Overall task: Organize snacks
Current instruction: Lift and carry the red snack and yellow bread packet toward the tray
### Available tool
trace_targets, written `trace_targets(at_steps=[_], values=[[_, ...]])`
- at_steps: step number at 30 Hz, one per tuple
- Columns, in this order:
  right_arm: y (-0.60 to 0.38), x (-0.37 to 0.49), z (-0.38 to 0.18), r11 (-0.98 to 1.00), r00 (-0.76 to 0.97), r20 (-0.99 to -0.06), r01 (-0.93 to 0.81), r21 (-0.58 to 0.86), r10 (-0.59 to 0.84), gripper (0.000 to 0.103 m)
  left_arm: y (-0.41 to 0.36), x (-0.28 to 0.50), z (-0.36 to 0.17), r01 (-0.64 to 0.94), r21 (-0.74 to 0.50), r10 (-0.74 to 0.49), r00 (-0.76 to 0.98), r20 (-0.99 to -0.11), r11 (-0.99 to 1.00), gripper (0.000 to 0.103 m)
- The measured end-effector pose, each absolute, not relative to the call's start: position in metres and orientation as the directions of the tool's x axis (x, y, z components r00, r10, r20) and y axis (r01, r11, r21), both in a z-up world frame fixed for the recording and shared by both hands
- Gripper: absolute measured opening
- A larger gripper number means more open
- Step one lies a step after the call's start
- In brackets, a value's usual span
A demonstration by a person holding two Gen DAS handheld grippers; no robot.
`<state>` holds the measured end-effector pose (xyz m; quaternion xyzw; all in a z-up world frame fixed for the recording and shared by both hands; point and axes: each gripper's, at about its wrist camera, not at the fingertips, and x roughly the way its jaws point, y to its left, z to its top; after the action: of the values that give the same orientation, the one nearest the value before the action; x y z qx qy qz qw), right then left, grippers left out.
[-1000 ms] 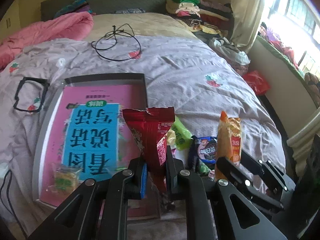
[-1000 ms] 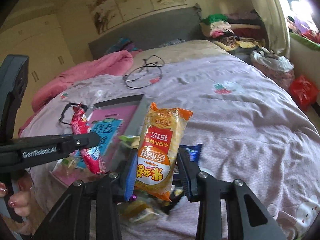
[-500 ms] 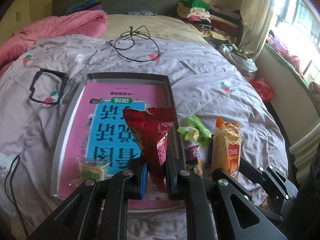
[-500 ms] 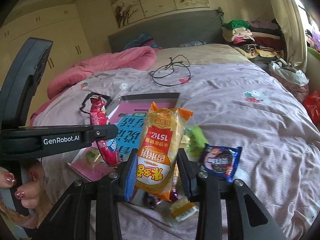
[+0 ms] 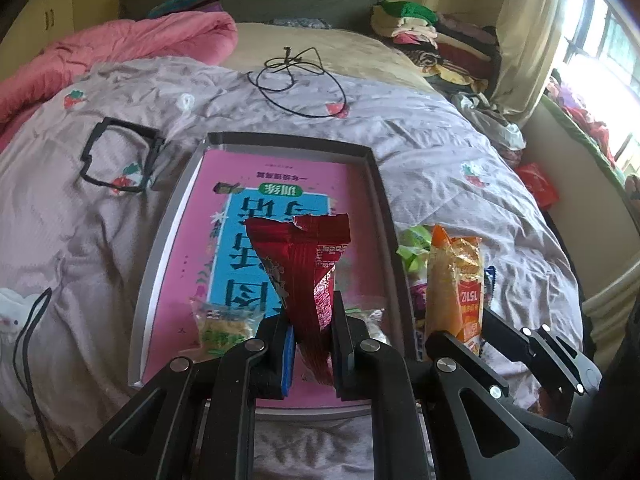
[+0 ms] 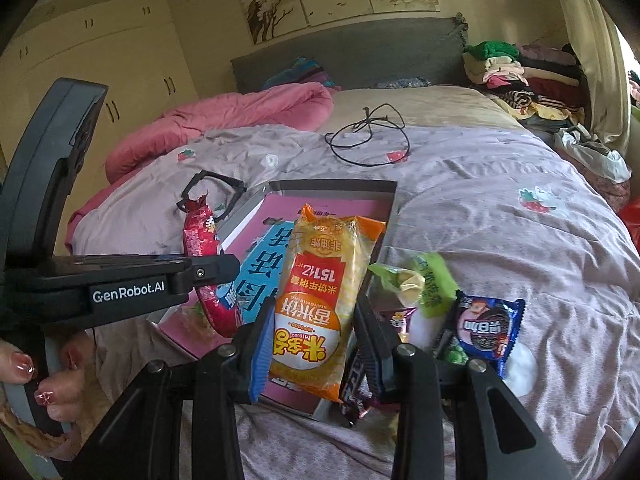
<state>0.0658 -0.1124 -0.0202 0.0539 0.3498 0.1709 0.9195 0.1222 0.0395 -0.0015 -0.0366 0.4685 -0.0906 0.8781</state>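
My left gripper [image 5: 313,344] is shut on a red snack packet [image 5: 306,264], held upright above the near half of a grey tray [image 5: 378,184] lined with a pink and blue book. My right gripper [image 6: 314,344] is shut on an orange and yellow rice-cracker packet [image 6: 326,292], hanging over the tray's [image 6: 390,216] near right corner. The left gripper [image 6: 208,270] with the red packet [image 6: 200,236] shows at the left of the right wrist view. A small yellow-green snack [image 5: 224,322] lies in the tray. Loose snacks lie right of it: a green packet [image 6: 434,284] and a blue packet [image 6: 488,326].
The tray rests on a lilac bedspread [image 5: 440,148]. A black frame [image 5: 116,156] lies left of it and a coiled black cable [image 5: 296,80] behind. A pink duvet [image 5: 120,52] and a clothes pile [image 5: 436,40] sit at the bed's head. A hand [image 6: 48,376] holds the left gripper's handle.
Both grippers have carried their packets leftward over the bed, so the tray now sits centred under the red packet and the orange packet hangs over its right corner. Neither grip has changed.
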Motion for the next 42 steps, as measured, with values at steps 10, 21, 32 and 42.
trace_targets(at_steps=[10,21,32,42], values=[[-0.098,0.075,-0.028,0.935,0.676,-0.648,-0.287,0.208,0.351,0.038,0.056,0.126,-0.011,0.095,-0.160,-0.186,0.537,-0.822,0.982,0.015],[-0.086,0.082,-0.041,0.936,0.650,-0.677,-0.297,0.190,0.344,0.038,0.074,0.132,-0.021,0.063,-0.176,-0.182,0.526,-0.831,0.982,0.015],[-0.078,0.089,-0.052,0.945,0.635,-0.708,-0.290,0.154,0.310,0.039,0.088,0.136,-0.023,0.062,-0.218,-0.218,0.521,-0.825,0.974,0.015],[-0.087,0.087,-0.056,0.950,0.628,-0.718,-0.263,0.166,0.300,0.039,0.043,0.125,-0.035,0.205,-0.192,-0.268,0.469,-0.842,0.960,0.015]])
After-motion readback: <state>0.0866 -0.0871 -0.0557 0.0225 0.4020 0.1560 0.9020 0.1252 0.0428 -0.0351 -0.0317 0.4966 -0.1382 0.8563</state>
